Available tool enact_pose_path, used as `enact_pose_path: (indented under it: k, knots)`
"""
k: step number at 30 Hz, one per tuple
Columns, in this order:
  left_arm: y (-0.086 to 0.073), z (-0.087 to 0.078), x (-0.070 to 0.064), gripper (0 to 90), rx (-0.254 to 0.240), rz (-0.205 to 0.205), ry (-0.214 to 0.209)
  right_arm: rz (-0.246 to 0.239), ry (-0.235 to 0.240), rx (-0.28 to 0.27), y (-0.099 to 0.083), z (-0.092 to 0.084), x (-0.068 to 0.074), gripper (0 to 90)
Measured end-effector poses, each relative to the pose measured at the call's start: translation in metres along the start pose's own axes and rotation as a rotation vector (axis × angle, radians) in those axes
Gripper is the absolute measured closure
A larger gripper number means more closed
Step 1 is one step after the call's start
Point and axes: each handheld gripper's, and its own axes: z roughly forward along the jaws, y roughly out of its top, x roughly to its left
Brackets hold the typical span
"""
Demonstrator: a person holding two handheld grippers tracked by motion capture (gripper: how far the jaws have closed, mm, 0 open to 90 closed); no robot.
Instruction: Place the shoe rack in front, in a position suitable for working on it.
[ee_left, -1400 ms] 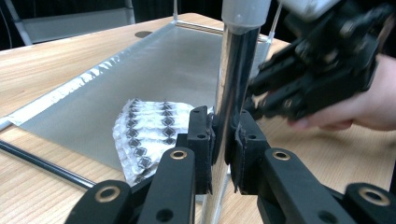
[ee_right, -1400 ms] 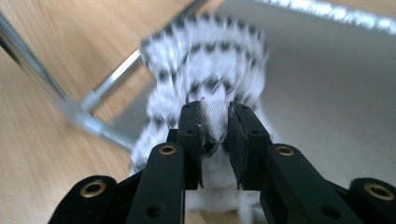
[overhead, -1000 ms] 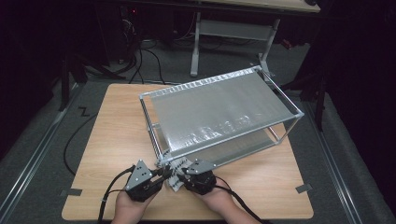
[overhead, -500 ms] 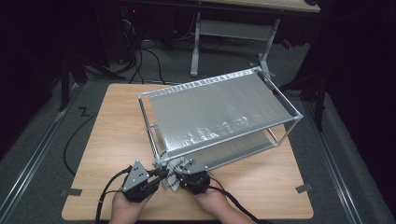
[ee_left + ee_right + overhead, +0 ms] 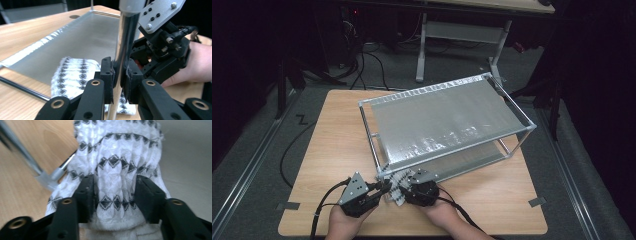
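- Chrome tubing sat clamped between the jaws of my left hand-held gripper (image 5: 119, 82): it was shut on the near-left upright post (image 5: 125, 50) of the metal rack (image 5: 447, 120), close to the table's (image 5: 327, 150) near edge.
- My right hand-held gripper (image 5: 116, 195) had just been opening. Its jaws stood fairly wide, with the white cloth with black diamond bands (image 5: 117, 162) bunched between them; the cloth filled the gap, but I could not see the pads squeezing it.
- Compared with a second ago, both hands sat in much the same spot by the rack's near-left corner, and the rack had not shifted on the table.
- I judged the loosened grip to mean the cloth was either being let go or re-gripped at the foot of the post, partly on the rack's lower shelf (image 5: 75, 37) and partly on the wood.
- Room was tight: the two grippers were almost touching, the post stood between them, and the table's near edge lay just behind my hands.
- Open wood lay toward the left edge and the near-right corner, and the lower shelf beyond the cloth was bare, so pushing the cloth inward looked the freest move.
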Motion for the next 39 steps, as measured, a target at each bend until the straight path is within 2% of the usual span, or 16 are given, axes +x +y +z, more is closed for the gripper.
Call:
enact_pose_path:
  k: [1, 2, 5, 9, 12, 14, 17, 20, 22, 25, 26, 28, 36, 37, 38, 39]
  knots:
    - [0.0, 0.0, 0.0, 79.9, -0.002, 0.007, 0.004, -0.012, -0.013, -0.007, 0.0, 0.0, 0.0, 44.9]
    - [0.0, 0.0, -0.001, 80.2, -0.001, 0.012, 0.009, 0.015, -0.022, 0.007, -0.001, -0.001, 0.002, 44.3]
    - [-0.001, 0.0, -0.002, 80.4, -0.005, 0.016, 0.017, 0.012, -0.039, -0.009, -0.003, -0.003, 0.004, 39.4]
    - [-0.001, 0.0, -0.002, 80.5, -0.008, 0.017, 0.018, -0.022, -0.052, -0.031, -0.004, -0.006, 0.011, 39.6]
    - [-0.001, 0.0, -0.002, 80.2, -0.009, 0.0, 0.014, -0.043, -0.043, -0.063, -0.003, -0.009, 0.016, 39.9]
    - [-0.001, 0.0, -0.002, 80.2, -0.008, -0.001, 0.009, -0.041, -0.027, -0.077, -0.002, -0.009, 0.018, 39.9]
    - [-0.001, 0.0, -0.002, 80.3, -0.008, 0.006, 0.011, -0.047, -0.01, -0.073, -0.002, -0.007, 0.021, 48.5]
    - [-0.001, 0.0, -0.002, 80.4, -0.008, 0.014, 0.011, -0.065, -0.026, -0.058, -0.003, -0.005, 0.023, 59.2]
    - [-0.001, 0.0, -0.002, 80.3, -0.007, 0.007, 0.008, -0.07, -0.027, -0.036, -0.001, -0.001, 0.022, 61.4]
    - [-0.001, -0.001, 0.0, 80.2, -0.002, -0.002, -0.005, -0.031, -0.014, 0.012, 0.002, 0.0, 0.019, 62.9]
    - [-0.001, -0.001, 0.0, 80.2, -0.002, -0.002, -0.005, -0.03, -0.022, 0.018, 0.003, 0.0, 0.019, 62.8]
    - [-0.001, -0.001, -0.001, 80.2, -0.004, -0.001, -0.002, -0.043, -0.033, 0.015, 0.002, 0.001, 0.018, 62.7]
    - [-0.002, 0.0, 0.001, 80.0, -0.013, -0.003, -0.012, -0.003, -0.042, 0.023, -0.001, 0.0, 0.006, 61.8]
    - [-0.002, 0.0, 0.001, 80.0, -0.01, -0.003, -0.01, -0.018, -0.047, 0.011, -0.001, 0.0, 0.003, 62.0]
    - [-0.001, 0.0, 0.0, 80.1, -0.006, -0.004, -0.008, -0.001, -0.057, 0.02, -0.002, 0.0, 0.002, 62.4]
    - [-0.001, 0.0, 0.0, 80.1, -0.005, -0.002, -0.005, -0.011, -0.062, 0.01, -0.002, 0.0, -0.001, 62.8]
